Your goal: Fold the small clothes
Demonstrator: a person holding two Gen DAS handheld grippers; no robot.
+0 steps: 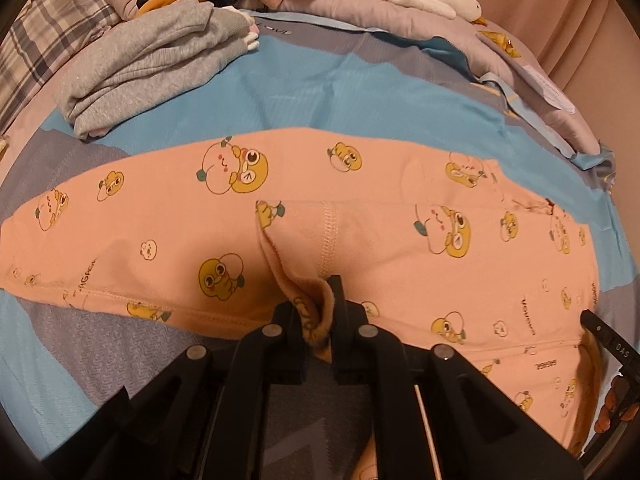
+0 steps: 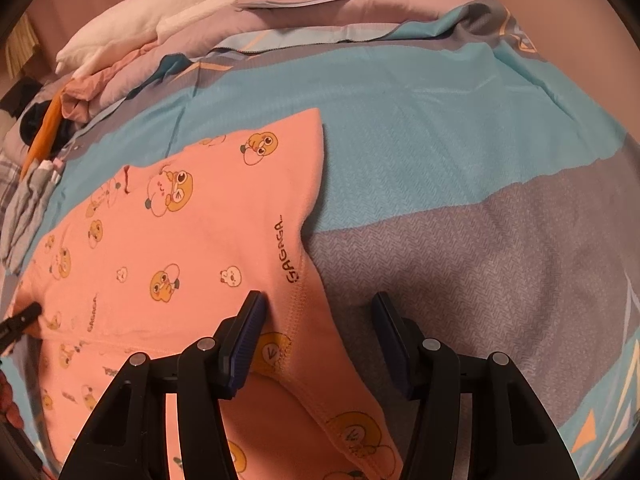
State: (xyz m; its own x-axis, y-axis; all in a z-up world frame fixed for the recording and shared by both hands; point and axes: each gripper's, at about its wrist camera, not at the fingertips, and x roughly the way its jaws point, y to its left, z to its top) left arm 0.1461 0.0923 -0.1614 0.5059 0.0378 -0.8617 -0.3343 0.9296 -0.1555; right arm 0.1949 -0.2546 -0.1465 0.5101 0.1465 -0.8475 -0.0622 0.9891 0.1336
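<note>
Pink printed trousers point(image 1: 360, 216) lie flat on the bedspread point(image 2: 440, 128), long axis crosswise ahead of both grippers. Left gripper point(image 1: 318, 304) nearly closed, pinching a raised fold at the near edge. Right gripper point(image 2: 318, 304) half open, straddling the hem, gripping nothing.

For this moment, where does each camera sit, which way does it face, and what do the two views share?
Left wrist: on the left gripper, angled down at the pink garment on the bed cover; its jaws pinch a garment fold; grey folded clothes beyond.
Right wrist: on the right gripper, angled down at the garment's edge; jaws open, one finger over the fabric.
Shared: garment, bed cover, white plush goose; each glimpses the other gripper at the frame's edge.
</note>
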